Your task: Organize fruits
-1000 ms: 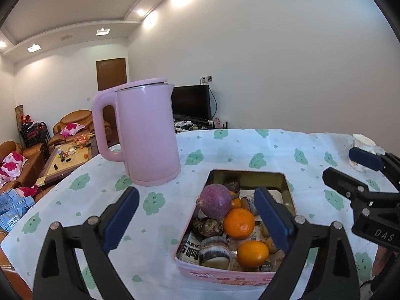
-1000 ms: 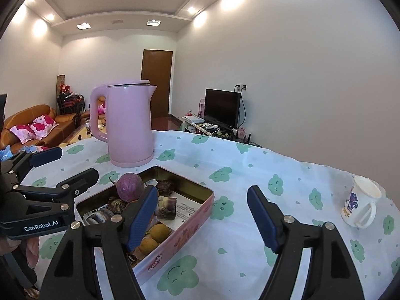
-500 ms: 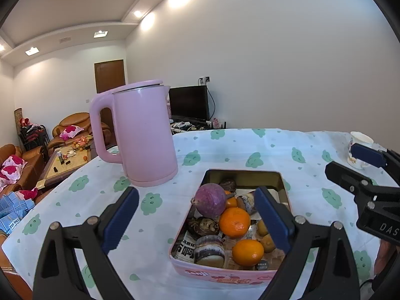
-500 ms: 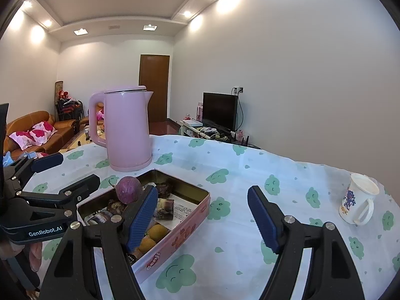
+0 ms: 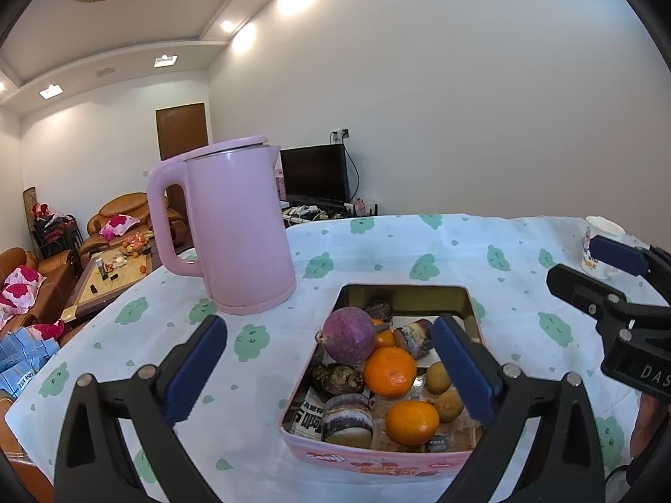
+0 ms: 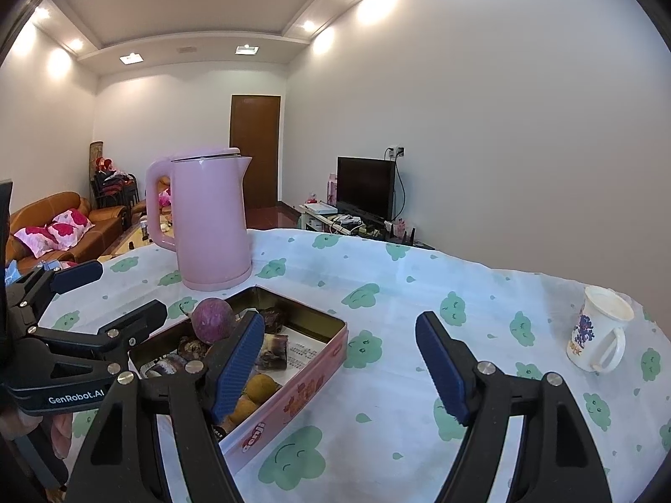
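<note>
A pink tin [image 5: 377, 457] on the tablecloth holds a purple round fruit [image 5: 349, 335], two oranges [image 5: 390, 371], small yellow-brown fruits [image 5: 438, 377] and dark striped pieces [image 5: 347, 419]. My left gripper [image 5: 328, 325] hovers in front of the tin. Its jaws are opening, nothing is pressed between them, and its right finger overlaps the tin's right side in the view. My right gripper [image 6: 339, 322] stands open to the right of the tin [image 6: 293, 398], over bare cloth. The purple fruit [image 6: 211, 320] shows past its left finger. Each gripper also shows in the other's view.
A tall pink kettle [image 5: 239, 226] stands just behind the tin on the left. A white printed mug [image 6: 595, 329] sits far right on the cloth. The table edge curves away at the back. A sofa, a low table and a television lie beyond it.
The left gripper's jaws have spread a little wider. Both views have shifted only slightly, and the tin and fruits lie as before.
</note>
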`<state>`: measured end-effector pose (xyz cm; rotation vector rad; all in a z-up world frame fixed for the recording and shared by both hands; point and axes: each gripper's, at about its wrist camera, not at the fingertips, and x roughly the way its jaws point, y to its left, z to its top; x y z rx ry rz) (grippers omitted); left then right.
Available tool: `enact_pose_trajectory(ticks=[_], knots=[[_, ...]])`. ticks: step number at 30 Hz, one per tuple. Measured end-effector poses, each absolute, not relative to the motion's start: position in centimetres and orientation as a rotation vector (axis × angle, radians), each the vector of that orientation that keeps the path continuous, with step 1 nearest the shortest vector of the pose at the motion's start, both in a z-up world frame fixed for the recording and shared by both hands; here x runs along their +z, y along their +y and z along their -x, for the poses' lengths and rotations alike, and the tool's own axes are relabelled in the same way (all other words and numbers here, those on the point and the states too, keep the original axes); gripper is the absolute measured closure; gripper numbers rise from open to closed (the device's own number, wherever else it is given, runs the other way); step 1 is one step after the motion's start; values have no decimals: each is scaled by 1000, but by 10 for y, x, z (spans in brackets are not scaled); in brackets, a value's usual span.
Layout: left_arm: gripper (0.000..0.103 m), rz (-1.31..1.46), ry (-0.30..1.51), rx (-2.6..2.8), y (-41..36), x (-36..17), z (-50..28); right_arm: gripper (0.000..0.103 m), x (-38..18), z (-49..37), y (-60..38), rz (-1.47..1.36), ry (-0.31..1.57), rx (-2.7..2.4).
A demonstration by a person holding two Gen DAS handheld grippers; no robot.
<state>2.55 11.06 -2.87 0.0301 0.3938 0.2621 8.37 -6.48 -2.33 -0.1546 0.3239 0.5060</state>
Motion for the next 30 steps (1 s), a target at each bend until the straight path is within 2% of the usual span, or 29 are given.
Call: enact_pose_trajectory(ticks=[30], knots=[[0, -48, 401, 231, 95, -29, -27, 27, -20, -83, -87, 133, 312, 460]])
